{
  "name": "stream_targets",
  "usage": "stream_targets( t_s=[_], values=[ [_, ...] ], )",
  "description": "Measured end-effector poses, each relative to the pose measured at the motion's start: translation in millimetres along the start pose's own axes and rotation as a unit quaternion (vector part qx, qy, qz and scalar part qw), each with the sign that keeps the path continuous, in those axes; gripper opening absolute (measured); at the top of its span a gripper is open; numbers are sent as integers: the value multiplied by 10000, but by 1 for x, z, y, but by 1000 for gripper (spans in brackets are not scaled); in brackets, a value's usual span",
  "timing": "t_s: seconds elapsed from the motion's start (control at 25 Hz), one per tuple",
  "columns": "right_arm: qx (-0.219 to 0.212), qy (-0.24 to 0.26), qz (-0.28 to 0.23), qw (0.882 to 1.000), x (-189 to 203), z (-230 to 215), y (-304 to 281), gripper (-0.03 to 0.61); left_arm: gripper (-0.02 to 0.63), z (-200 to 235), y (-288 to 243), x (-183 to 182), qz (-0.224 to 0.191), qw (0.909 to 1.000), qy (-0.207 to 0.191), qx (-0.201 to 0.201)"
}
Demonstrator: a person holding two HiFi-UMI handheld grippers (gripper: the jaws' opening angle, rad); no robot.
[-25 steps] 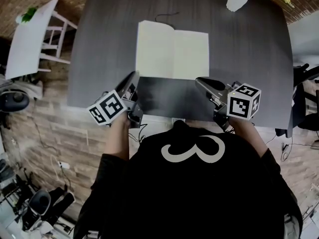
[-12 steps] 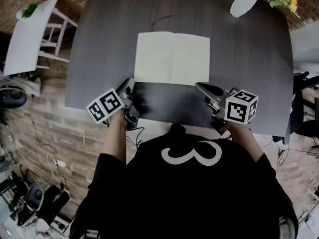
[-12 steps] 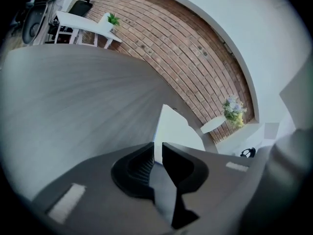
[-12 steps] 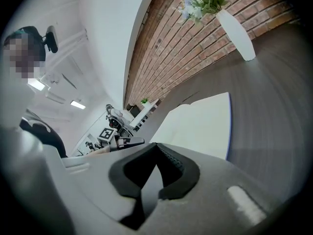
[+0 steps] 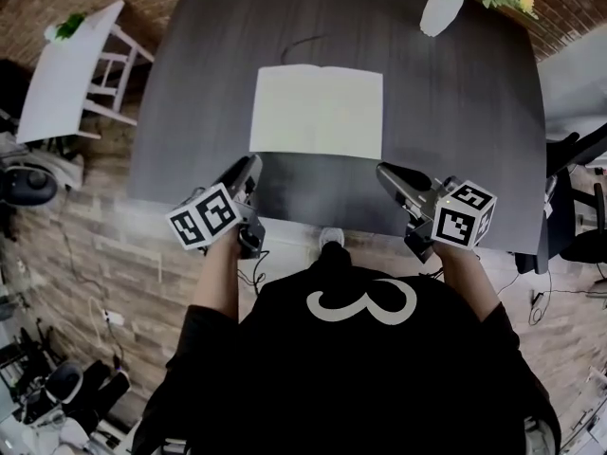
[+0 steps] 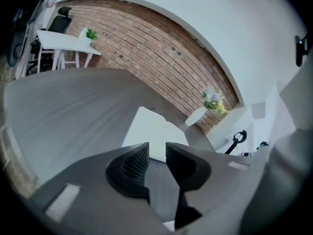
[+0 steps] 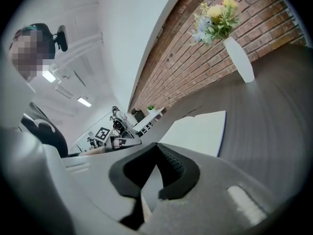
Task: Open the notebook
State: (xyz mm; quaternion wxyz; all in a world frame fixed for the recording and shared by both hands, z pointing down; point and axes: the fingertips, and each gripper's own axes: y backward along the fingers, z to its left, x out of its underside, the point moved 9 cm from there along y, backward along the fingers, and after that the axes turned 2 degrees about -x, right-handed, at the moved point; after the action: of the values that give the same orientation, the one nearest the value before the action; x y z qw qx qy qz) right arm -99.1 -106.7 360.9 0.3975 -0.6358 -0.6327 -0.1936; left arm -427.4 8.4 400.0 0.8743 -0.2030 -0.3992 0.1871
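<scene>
The notebook lies open and flat on the dark table, both cream pages facing up. My left gripper hovers over the table's near edge, just short of the notebook's near left corner. Its jaws are opening and nothing is between them; the notebook lies beyond the tips. My right gripper sits near the notebook's near right corner, apart from it. In the right gripper view its tips meet, shut on nothing, with the notebook ahead.
A white vase with flowers stands at the table's far right. A thin dark cord lies past the notebook. A white side table stands off to the left, a brick wall behind.
The raised left page has settled flat. Both grippers have drawn back from the notebook's near edge toward the person.
</scene>
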Motion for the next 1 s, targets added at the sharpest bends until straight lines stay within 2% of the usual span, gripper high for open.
stream_targets(
  t_s=[0.12, 0.28, 0.52, 0.6, 0.8, 1.0],
  values=[
    [-2, 354, -24, 9994, -2, 14, 13, 2, 108, -41, 13, 7, 7, 9979, -594, 270],
    [-55, 753, -154, 9970, -12, 43, 31, 2, 90, -101, 33, 16, -31, 9890, -1164, 914],
    [-316, 1058, -302, 9934, -17, 82, 62, 2, 30, -165, 71, 29, -314, 9692, -1601, 1847],
    [-353, 1124, -382, 9923, -15, 93, 69, 2, 0, -177, 83, 35, -397, 9637, -1726, 1996],
    [-278, 1335, -577, 9890, -5, 114, 90, 0, 12, -197, 110, 52, -622, 9511, -2105, 2172],
    [-275, 1557, -676, 9851, 8, 134, 103, 0, 12, -207, 128, 67, -751, 9450, -2259, 2244]
  ],
)
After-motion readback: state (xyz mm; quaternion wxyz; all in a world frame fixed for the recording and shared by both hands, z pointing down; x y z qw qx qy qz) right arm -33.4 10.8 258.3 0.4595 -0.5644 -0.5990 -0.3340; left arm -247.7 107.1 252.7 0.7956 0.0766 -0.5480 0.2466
